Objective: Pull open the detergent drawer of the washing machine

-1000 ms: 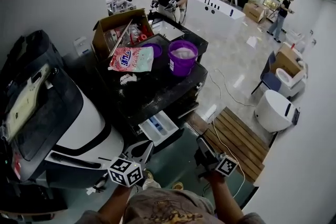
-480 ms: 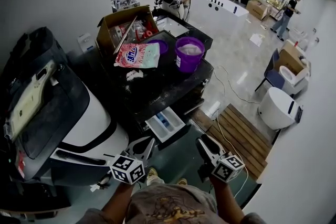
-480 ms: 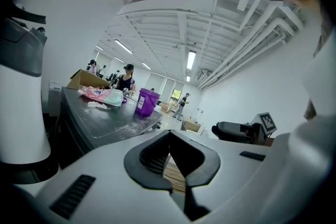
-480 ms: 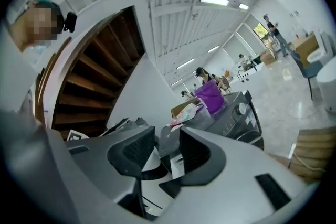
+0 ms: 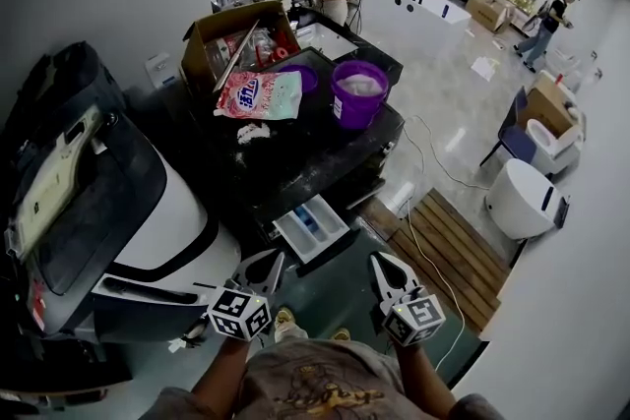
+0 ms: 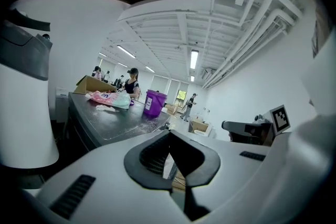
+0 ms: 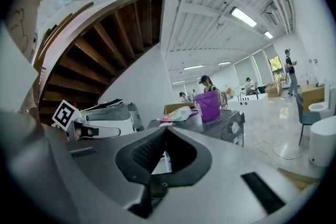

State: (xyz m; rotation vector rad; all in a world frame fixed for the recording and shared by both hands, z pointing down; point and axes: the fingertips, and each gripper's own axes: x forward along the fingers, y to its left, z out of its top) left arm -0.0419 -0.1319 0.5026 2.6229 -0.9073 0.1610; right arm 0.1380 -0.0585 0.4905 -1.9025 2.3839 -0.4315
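The dark washing machine (image 5: 295, 167) stands in front of me, and its white detergent drawer (image 5: 310, 228) sticks out of the front, pulled open, with blue inside. My left gripper (image 5: 268, 263) hovers just below and left of the drawer, shut and empty. My right gripper (image 5: 380, 263) is to the drawer's right, apart from it, its jaws shut on nothing. In the left gripper view the jaws (image 6: 169, 134) meet over the machine's dark top (image 6: 110, 120). The jaws (image 7: 166, 130) in the right gripper view are also closed, with the machine's front (image 7: 226, 128) beyond them.
On the machine's top sit a purple bucket (image 5: 359, 93), a pink detergent bag (image 5: 259, 94) and a cardboard box (image 5: 231, 39). A white appliance (image 5: 167, 231) is close on the left. A wooden pallet (image 5: 448, 256) lies on the right. People stand behind.
The right gripper's jaws have closed and the gripper has rolled. Both grippers have shifted slightly in front of the open drawer.
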